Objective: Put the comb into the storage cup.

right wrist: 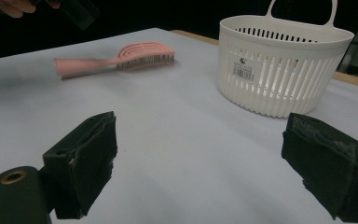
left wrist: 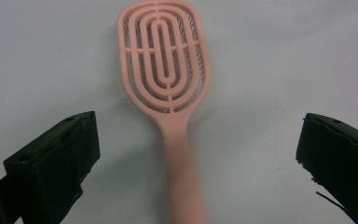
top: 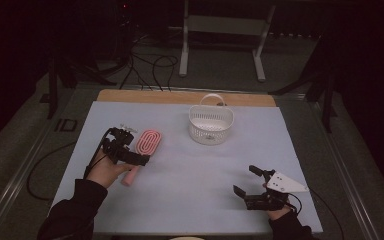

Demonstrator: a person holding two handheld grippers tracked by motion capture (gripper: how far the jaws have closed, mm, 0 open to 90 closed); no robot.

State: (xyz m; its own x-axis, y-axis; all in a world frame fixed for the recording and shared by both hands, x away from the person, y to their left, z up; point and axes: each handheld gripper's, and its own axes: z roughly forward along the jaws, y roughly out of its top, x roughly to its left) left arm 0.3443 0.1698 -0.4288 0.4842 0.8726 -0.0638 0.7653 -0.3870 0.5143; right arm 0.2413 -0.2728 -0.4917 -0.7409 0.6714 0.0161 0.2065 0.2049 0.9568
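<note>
1. A pink plastic hairbrush with a vented oval head [left wrist: 164, 56] lay flat on the pale blue table cover [top: 190, 165], at the left of the table, bristles down.
2. Its long axis ran from the near-left to the far-right of the table in the high view: the head pointed away from the person, towards the far edge, and the handle end lay nearest the hand.
3. The left gripper [top: 130, 155] hovered over the handle, its jaws spread wide to either side of the handle and not touching it.
4. The step in hand looked like the approach to a grasp; the next move would call for lowering and closing across the narrow handle.
5. A white slotted plastic basket with a loop handle [top: 210, 123] stood upright, well apart towards the far middle, probably the destination.
6. The right gripper [top: 250, 182] rested near the front right, jaws wide and empty.
</note>
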